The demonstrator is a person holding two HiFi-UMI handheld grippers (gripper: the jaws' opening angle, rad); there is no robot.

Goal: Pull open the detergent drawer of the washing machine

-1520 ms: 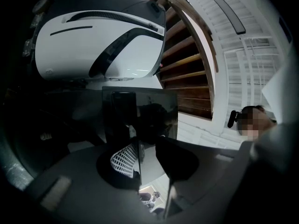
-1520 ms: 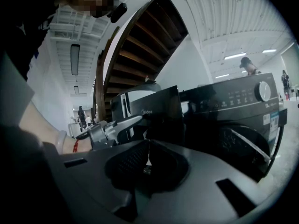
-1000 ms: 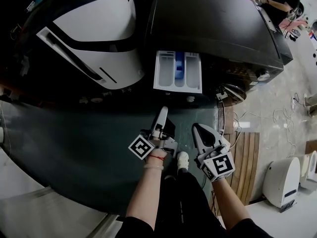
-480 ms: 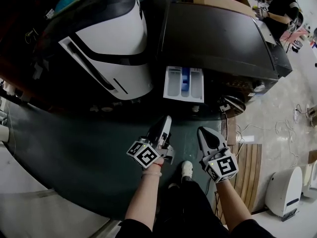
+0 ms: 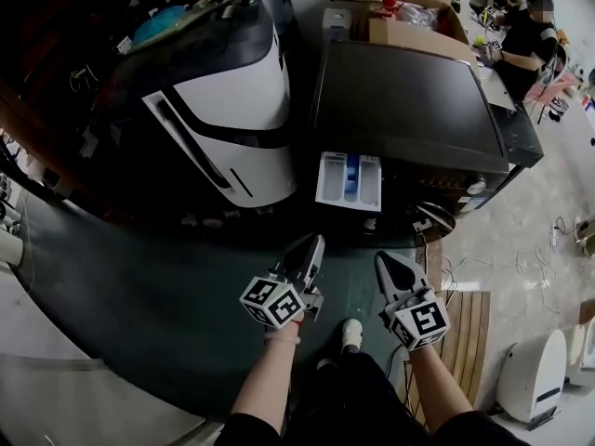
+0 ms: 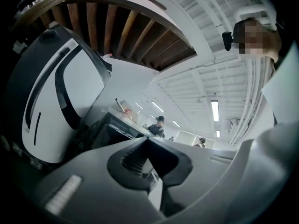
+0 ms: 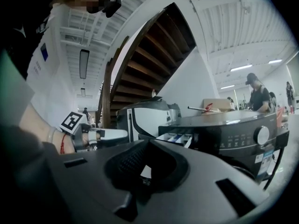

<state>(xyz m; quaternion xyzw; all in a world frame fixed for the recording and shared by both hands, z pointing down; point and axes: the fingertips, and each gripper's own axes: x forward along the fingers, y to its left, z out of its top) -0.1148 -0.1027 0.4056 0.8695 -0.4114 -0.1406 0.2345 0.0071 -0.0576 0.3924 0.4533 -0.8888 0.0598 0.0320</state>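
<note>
The black washing machine (image 5: pixel 409 110) stands at the back right, and its white detergent drawer (image 5: pixel 349 179) with a blue insert is pulled out toward me. Both grippers hang in front of it, apart from the drawer and pointing at it. My left gripper (image 5: pixel 313 243) is shut with nothing in it; in the left gripper view its jaws (image 6: pixel 148 142) meet at the tips. My right gripper (image 5: pixel 383 259) is shut and empty too, and the right gripper view (image 7: pixel 148 143) looks over it at the open drawer (image 7: pixel 175 136) and the machine's knob (image 7: pixel 262 135).
A large white and black appliance (image 5: pixel 228 110) stands left of the washing machine. A cardboard box (image 5: pixel 409 24) sits behind it, with a person (image 5: pixel 522 31) at the far right. A wooden pallet (image 5: pixel 462 297) and a white unit (image 5: pixel 535 347) lie at the lower right.
Both grippers have risen and sit farther back from the open drawer. The left gripper has rolled, its marker cube turned, and its jaws have closed. The drawer has stayed out.
</note>
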